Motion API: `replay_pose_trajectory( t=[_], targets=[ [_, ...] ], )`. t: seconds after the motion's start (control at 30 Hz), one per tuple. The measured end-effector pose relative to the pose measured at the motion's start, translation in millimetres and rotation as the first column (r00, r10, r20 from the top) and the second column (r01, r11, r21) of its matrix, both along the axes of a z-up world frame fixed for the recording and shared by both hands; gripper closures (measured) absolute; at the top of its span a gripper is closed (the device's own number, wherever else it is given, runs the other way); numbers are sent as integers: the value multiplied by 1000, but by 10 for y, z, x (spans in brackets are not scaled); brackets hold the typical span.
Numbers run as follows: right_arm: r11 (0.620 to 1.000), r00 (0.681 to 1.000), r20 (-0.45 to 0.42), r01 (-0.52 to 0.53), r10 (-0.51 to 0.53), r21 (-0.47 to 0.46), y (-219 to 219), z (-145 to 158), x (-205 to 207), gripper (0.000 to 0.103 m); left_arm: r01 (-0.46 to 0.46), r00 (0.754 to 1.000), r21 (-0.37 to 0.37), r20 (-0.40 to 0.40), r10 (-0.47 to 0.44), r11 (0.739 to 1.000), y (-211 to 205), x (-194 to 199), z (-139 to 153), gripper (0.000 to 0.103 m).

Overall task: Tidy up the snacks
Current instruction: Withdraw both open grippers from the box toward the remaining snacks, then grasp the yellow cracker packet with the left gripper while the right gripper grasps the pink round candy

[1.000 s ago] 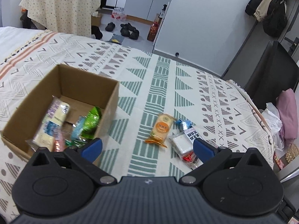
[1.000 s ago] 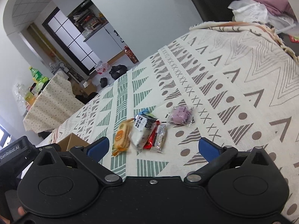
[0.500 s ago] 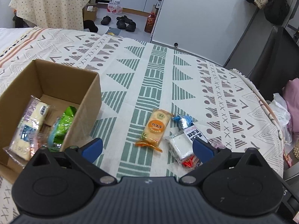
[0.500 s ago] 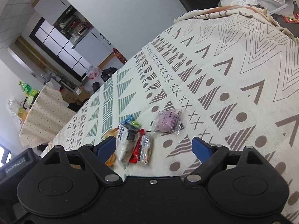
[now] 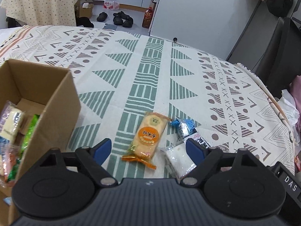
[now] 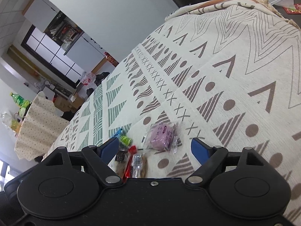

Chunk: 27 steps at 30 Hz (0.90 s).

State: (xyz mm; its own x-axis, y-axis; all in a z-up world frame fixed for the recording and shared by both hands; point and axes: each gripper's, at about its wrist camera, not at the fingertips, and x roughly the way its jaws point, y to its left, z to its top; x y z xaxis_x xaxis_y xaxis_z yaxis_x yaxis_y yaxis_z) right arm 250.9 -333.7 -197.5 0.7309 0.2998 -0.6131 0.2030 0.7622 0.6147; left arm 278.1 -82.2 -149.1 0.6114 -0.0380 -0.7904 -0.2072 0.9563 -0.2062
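In the left wrist view an orange cracker packet (image 5: 147,138) lies on the patterned cloth, between the fingers of my open, empty left gripper (image 5: 148,149). A white snack packet (image 5: 179,159) and a blue-and-black packet (image 5: 183,126) lie just right of it. An open cardboard box (image 5: 56,105) at the left holds several snacks. In the right wrist view my right gripper (image 6: 155,147) is open and empty, just above a purple round snack (image 6: 162,136). A red packet (image 6: 129,162) and a clear-wrapped bar (image 6: 138,164) lie by its left finger.
The patterned tablecloth (image 5: 150,71) covers the table, whose far edge drops to the floor with shoes (image 5: 120,17). A dark chair (image 5: 272,43) with clothes stands at the right. A second cloth-covered table (image 6: 37,124) is in the background.
My left gripper has moved right, away from the box, and now frames the orange packet. My right gripper has moved forward and down over the purple snack. Both stay open.
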Motion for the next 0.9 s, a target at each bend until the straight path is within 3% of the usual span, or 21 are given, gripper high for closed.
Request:
replay_pose_trajectory(
  t=[0.23,0.57,0.73,0.8,0.9],
  targets=[
    [1000,999,-33,12,-12,-6,20,-133,134,28,4,999,-2,-33,-4,1000,-25,186,-213,32],
    [996,1000,-13,-27,26,-86,166,-192,277,32,-8,998,8,-56,8,1000,-5,320,-416,38],
    [987,999,-3,-37,37,-153,236,-186,302,38,-26,997,34,-75,28,999,57,297,-444,59],
    [982,999,-5,-48,48,-185,277,-192,321,46,-15,997,36,-78,18,999,55,274,-438,68],
    [973,998,-5,-62,62,-224,321,-190,312,54,-16,996,37,-82,19,999,60,210,-416,69]
  ],
)
